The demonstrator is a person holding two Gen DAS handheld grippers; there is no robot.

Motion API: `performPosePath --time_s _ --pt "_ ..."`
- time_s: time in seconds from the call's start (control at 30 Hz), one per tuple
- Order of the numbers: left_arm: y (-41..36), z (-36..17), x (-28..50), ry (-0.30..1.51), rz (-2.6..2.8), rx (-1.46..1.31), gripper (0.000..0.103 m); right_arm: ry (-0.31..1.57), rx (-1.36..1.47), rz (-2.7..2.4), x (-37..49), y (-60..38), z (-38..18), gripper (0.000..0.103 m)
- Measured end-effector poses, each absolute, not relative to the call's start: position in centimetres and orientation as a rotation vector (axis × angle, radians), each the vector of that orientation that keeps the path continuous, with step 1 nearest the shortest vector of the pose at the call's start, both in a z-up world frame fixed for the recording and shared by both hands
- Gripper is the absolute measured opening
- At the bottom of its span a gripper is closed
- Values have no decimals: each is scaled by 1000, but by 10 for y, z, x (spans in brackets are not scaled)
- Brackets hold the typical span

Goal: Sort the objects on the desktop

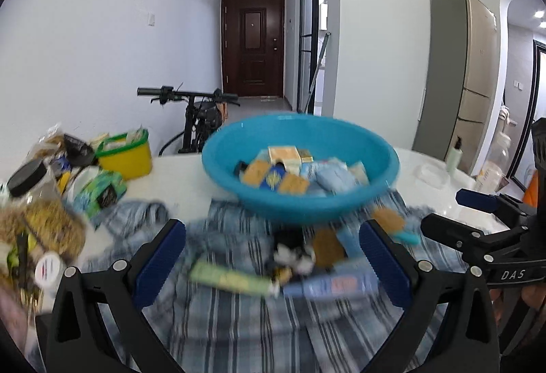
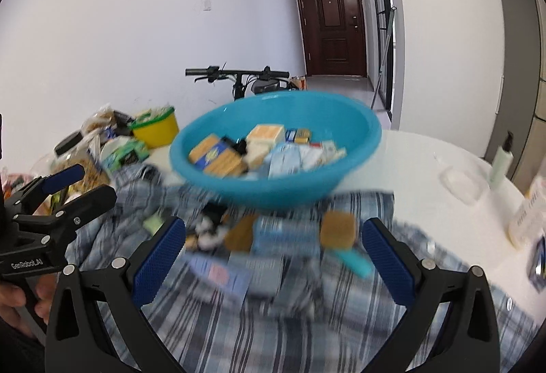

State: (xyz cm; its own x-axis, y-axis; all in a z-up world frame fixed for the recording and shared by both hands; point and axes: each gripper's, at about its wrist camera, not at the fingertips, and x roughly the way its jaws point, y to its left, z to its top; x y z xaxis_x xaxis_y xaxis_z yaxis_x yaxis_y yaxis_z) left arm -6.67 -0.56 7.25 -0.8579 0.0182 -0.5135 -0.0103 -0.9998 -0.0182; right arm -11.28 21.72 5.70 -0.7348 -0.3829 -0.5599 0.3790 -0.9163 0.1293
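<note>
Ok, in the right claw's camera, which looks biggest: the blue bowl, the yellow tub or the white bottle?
1. Blue bowl, by far.
2. Yellow tub.
3. White bottle, though the tub sits farther away, so these two are unsure.

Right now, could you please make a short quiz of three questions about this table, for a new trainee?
1. True or false: both grippers, the left gripper and the right gripper, are open and hold nothing.
2. Where do the loose small packets lie? A) in the yellow tub B) on the striped cloth in front of the blue basin C) on the floor
3. Fill in: behind the table, against the wall, stands a ______.

Key: 1 true; 2 B; 3 bicycle
</note>
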Motion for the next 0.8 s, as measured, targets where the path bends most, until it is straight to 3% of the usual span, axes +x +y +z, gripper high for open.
performPosePath --time_s 0.33,0.8 --pt "4 44 -12 -21 3008 -896 103 21 903 -2576 -63 218 23 103" --pt "0 33 -9 -36 3007 -908 103 67 910 -2572 -55 208 17 103"
